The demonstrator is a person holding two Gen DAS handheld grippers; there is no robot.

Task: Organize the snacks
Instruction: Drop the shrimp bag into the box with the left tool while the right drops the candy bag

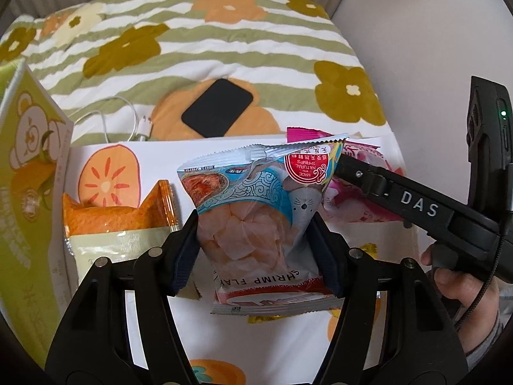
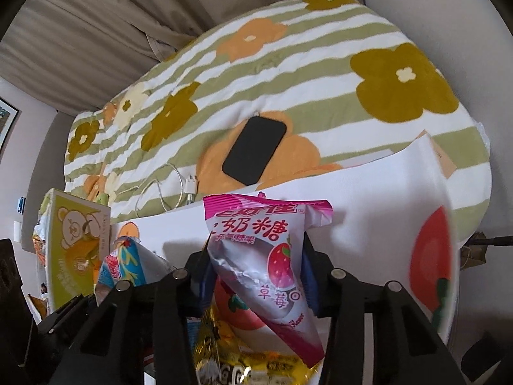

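sorting looks only partly done, judging by the layout: an orange snack packet (image 1: 118,221) lies on the white persimmon-print sheet (image 1: 154,160) left of the grippers, a yellow wrapper (image 2: 224,362) sits near below, and a green bear box (image 1: 29,173) stands at far left. the left gripper (image 1: 256,240) pinches a shrimp flakes bag (image 1: 256,211) at its waist. the right gripper (image 2: 256,276) clamps narrowly on a pink strawberry candy bag (image 2: 266,256), just right of the shrimp bag.

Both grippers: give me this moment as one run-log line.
left gripper: shut on blue-and-red shrimp flakes bag | right gripper: shut on pink strawberry candy bag | both bags lifted
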